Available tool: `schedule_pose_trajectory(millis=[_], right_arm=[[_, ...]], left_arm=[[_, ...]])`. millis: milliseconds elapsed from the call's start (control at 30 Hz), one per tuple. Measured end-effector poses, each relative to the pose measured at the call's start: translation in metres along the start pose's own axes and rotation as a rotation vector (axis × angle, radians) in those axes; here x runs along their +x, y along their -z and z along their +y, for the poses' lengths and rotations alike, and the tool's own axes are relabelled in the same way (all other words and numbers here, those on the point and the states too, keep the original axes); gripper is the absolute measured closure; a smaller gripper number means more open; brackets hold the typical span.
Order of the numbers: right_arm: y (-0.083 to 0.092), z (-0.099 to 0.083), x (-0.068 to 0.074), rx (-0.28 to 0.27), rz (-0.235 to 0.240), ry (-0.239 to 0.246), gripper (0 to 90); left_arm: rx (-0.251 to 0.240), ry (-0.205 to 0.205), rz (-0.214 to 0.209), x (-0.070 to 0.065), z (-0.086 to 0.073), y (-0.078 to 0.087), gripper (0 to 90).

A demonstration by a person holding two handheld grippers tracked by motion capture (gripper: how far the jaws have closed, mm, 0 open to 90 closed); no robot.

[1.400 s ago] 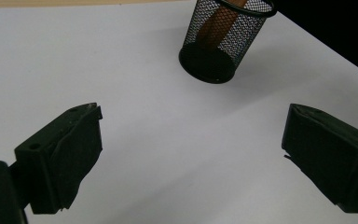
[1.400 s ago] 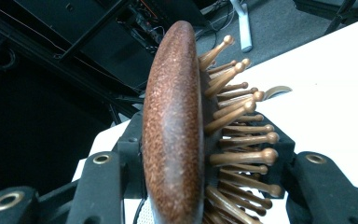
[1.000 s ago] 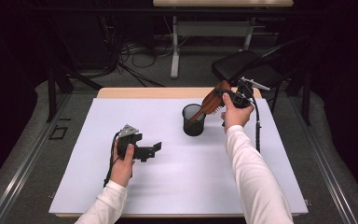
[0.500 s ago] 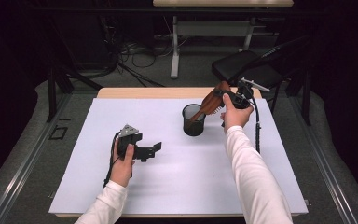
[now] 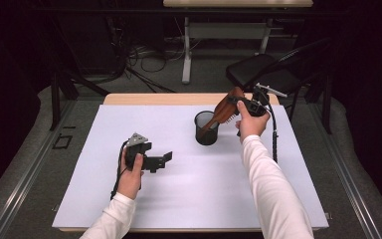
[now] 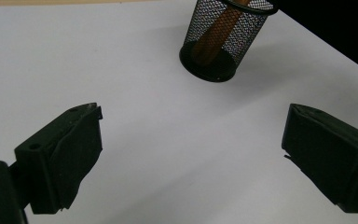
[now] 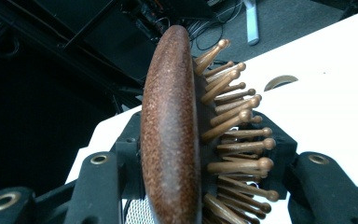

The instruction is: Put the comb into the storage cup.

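Wooden hairbrush (image 5: 225, 110) leans handle-down in black mesh cup (image 5: 206, 130) at far centre of white table (image 5: 189, 199), head pinched by right gripper (image 5: 242, 103); left gripper (image 5: 165, 159) rests near-left, jaws spread, empty.

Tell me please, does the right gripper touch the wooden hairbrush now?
Touching. In the right gripper view, the right gripper has its two black jaws pressed on both sides of the wooden hairbrush, one against its smooth back and one against its pins.
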State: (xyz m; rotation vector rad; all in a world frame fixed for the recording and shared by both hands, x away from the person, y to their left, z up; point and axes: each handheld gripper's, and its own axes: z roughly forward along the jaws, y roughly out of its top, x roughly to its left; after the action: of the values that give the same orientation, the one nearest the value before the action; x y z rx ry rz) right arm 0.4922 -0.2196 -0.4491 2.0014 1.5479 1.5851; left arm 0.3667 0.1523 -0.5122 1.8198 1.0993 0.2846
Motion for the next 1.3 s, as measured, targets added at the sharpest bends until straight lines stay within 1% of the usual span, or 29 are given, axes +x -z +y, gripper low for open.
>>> schedule_pose_trajectory(millis=[400, 433, 467, 500, 567, 800, 833, 867, 933, 1033, 1067, 1167, 1200, 1267, 1300], right_arm=[[0.0003, -0.0007, 0.0009, 0.014, 0.008, 0.030, 46.2], [0.0007, -0.0008, 0.0010, 0.018, 0.008, 0.034, 46.2], [0.0001, -0.0012, 0.0010, 0.006, 0.008, 0.047, 46.2], [0.0007, -0.0012, 0.0015, 0.015, 0.005, 0.055, 46.2], [0.0008, -0.0015, 0.0018, 0.013, 0.005, 0.060, 46.1], [0.0015, -0.0016, 0.0016, 0.014, 0.002, 0.068, 45.7], [0.0012, -0.0019, 0.0015, 0.007, 0.004, 0.068, 45.4], [0.0019, -0.0018, 0.0012, 0.014, 0.004, 0.067, 45.2], [0.0017, -0.0024, 0.0010, 0.004, 0.008, 0.055, 44.8], [0.0028, -0.0024, -0.0002, 0.014, 0.010, 0.049, 44.3], [0.0029, -0.0022, -0.0012, 0.014, 0.012, 0.056, 44.1], [0.0037, -0.0014, -0.0019, 0.012, 0.016, 0.040, 42.0], [0.0038, -0.0010, -0.0023, -0.003, 0.017, 0.038, 40.6], [0.0046, -0.0001, -0.0028, -0.008, 0.012, 0.040, 38.6], [0.0055, 0.0005, -0.0031, 0.000, 0.006, 0.045, 37.3]], left_arm=[[0.003, 0.000, 0.003, -0.0006, -0.0002, -0.0003, 4.9], [0.003, 0.000, 0.003, -0.0006, -0.0002, -0.0003, 4.9], [0.004, 0.000, 0.003, -0.0005, -0.0001, -0.0002, 4.9], [0.004, 0.000, 0.004, -0.0005, -0.0002, -0.0003, 4.9], [0.005, -0.001, 0.005, -0.0003, -0.0003, -0.0003, 4.9], [0.005, -0.002, 0.006, -0.0002, -0.0006, -0.0007, 4.9], [0.006, -0.004, 0.007, -0.0001, -0.0007, -0.0007, 4.9], [0.006, -0.002, 0.007, -0.0002, -0.0007, -0.0006, 4.9], [0.005, -0.003, 0.006, -0.0003, -0.0006, -0.0004, 4.9], [0.004, -0.002, 0.006, -0.0004, -0.0006, -0.0004, 4.9], [0.004, -0.002, 0.005, -0.0003, -0.0006, -0.0004, 4.9], [0.004, -0.001, 0.004, 0.0000, -0.0005, -0.0003, 4.9], [0.004, -0.001, 0.005, 0.0001, -0.0005, -0.0003, 4.9], [0.004, -0.001, 0.005, 0.0001, -0.0005, -0.0003, 4.9], [0.005, -0.001, 0.005, 0.0000, -0.0005, -0.0004, 4.9]])
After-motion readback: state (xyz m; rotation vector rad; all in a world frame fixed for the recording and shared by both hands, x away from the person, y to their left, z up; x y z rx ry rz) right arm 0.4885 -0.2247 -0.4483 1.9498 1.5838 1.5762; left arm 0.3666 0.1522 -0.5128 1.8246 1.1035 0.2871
